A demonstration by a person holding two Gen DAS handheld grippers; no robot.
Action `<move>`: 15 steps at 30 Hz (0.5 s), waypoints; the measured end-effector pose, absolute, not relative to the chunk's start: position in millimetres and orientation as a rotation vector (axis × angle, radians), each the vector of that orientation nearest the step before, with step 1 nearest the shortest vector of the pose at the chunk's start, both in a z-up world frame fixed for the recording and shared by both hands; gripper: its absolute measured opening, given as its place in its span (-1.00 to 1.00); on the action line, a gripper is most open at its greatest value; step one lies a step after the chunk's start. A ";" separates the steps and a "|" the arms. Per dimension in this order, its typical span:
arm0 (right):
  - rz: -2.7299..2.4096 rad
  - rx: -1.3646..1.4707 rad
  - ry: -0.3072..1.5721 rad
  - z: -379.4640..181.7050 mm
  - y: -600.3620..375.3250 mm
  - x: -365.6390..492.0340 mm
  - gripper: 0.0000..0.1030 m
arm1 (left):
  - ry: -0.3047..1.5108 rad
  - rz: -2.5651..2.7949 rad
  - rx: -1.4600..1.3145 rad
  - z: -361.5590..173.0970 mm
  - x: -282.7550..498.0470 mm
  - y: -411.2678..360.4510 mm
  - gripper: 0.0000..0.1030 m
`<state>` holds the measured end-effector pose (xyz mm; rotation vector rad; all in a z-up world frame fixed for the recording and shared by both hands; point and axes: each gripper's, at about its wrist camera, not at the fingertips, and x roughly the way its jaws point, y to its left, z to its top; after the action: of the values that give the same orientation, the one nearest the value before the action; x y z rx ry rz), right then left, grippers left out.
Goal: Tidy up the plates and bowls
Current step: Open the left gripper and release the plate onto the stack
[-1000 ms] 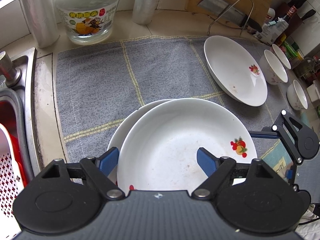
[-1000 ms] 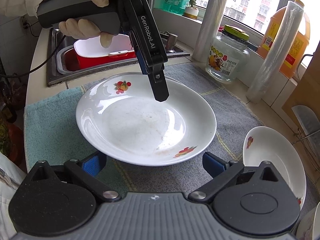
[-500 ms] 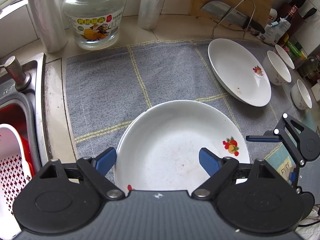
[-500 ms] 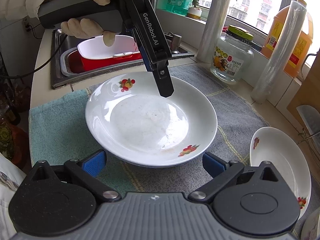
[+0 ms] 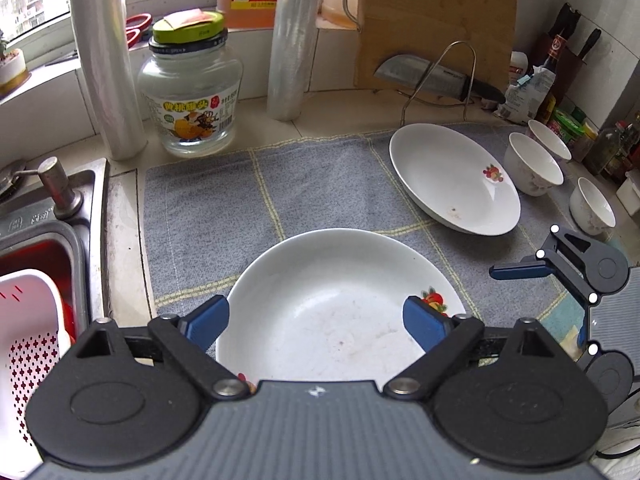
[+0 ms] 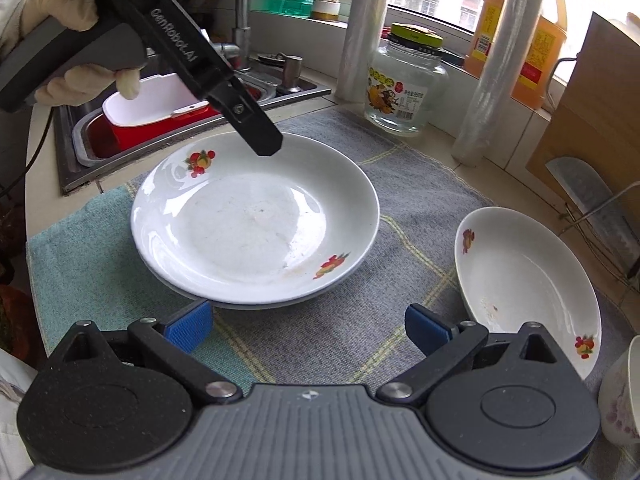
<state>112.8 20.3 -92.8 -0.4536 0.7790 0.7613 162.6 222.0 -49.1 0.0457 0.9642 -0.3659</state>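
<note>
Two white plates with fruit prints lie stacked (image 6: 256, 220) on the grey cloth (image 6: 400, 184); in the left wrist view the top plate (image 5: 340, 308) hides the lower one. My left gripper (image 5: 316, 324) hovers over the stack's near rim with its jaws opening, and the pads touch nothing. From the right wrist view, one of its fingers (image 6: 260, 136) hangs above the far rim. My right gripper (image 6: 308, 332) stands open just short of the stack, holding nothing. A third plate (image 5: 452, 180) lies alone at the right, with three small bowls (image 5: 532, 164) beyond it.
The sink (image 5: 48, 216) with a red and white basket (image 5: 28, 320) lies at the left. A glass jar (image 5: 192, 92), two film rolls (image 5: 104, 60), a cleaver (image 5: 420, 74) on a wire rack and a cutting board (image 5: 436, 16) line the back. Bottles crowd the far right corner.
The top plate, off-centre over the lower one a second ago, now sits squarely on it. My left gripper's jaws have spread and it has pulled up and back. The right gripper has hardly moved.
</note>
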 end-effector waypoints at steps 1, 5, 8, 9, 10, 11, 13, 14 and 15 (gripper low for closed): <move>0.744 -0.442 0.785 -92.4 18.0 113.7 1.00 | 0.941 -0.354 0.048 -47.6 157.2 220.5 0.83; 0.653 -0.404 0.800 -90.7 7.6 115.2 1.00 | 0.837 -0.284 0.064 -43.4 134.4 212.7 0.90; 0.580 -0.383 0.812 -89.9 -0.9 115.1 1.00 | 0.787 -0.261 0.043 -42.1 119.3 205.3 0.90; 0.560 -0.382 0.811 -89.4 -3.6 114.2 1.00 | 0.772 -0.260 0.022 -41.7 114.3 202.6 0.90; 0.539 -0.382 0.808 -89.0 -6.6 112.9 1.00 | 0.764 -0.262 0.005 -41.7 110.9 200.4 0.90; 0.518 -0.380 0.806 -88.4 -10.5 111.2 1.00 | 0.759 -0.270 -0.013 -41.8 107.6 197.1 0.91; 0.483 -0.373 0.804 -86.2 -18.3 108.2 1.00 | 0.760 -0.278 -0.021 -42.3 104.9 189.7 0.92; 0.466 -0.373 0.804 -85.4 -21.0 107.2 1.00 | 0.763 -0.283 -0.019 -43.0 103.9 184.5 0.92; 0.439 -0.373 0.804 -84.7 -24.6 105.6 1.00 | 0.766 -0.291 -0.019 -43.8 103.8 180.5 0.94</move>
<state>105.6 -24.6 -84.7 -0.3728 0.8041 0.4386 103.8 180.5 -43.8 -0.0191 0.7662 -0.2911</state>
